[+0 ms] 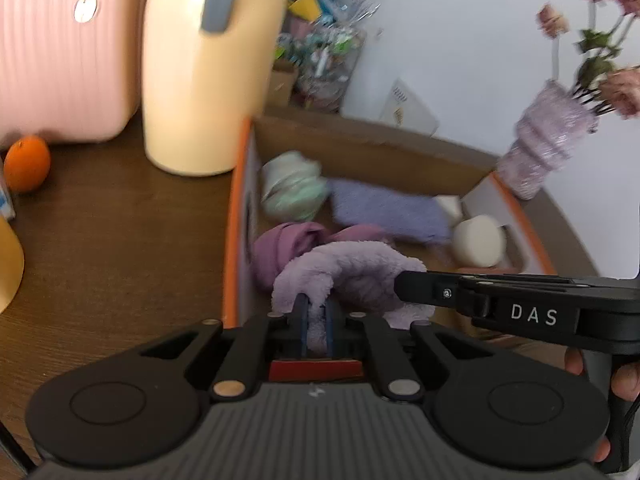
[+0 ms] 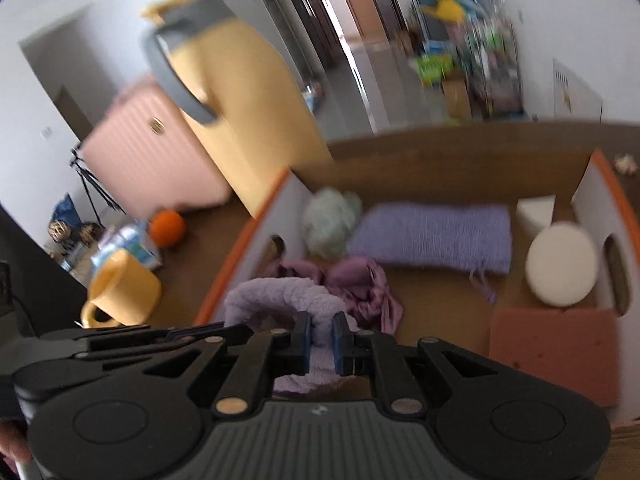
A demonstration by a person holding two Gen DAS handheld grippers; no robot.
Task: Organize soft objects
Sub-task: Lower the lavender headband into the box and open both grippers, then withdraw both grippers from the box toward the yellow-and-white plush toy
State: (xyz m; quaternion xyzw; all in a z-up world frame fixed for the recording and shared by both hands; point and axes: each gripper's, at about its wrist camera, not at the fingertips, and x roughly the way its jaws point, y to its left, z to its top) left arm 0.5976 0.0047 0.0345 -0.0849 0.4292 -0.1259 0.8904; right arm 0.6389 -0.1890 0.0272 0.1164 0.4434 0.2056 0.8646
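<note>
My left gripper [image 1: 318,320] is shut on a fluffy lilac cloth [image 1: 352,268] and holds it over the near left corner of an orange-edged cardboard box [image 1: 236,216]. My right gripper [image 2: 322,336] is shut on the same lilac cloth [image 2: 280,296], and its finger shows from the right in the left wrist view [image 1: 416,284]. In the box lie a mint green ball [image 1: 292,192], a purple knit cloth [image 1: 388,212], a mauve cloth [image 1: 284,248], a white round sponge [image 1: 478,240], a white wedge [image 2: 536,208] and a terracotta sponge [image 2: 556,352].
The box stands on a dark wooden table [image 1: 112,248]. Left of it are a tall yellow jug [image 1: 208,64], a pink case [image 1: 60,52], an orange [image 1: 27,163] and a yellow mug [image 2: 120,292]. A lilac vase with dried flowers [image 1: 544,140] stands behind the box's right end.
</note>
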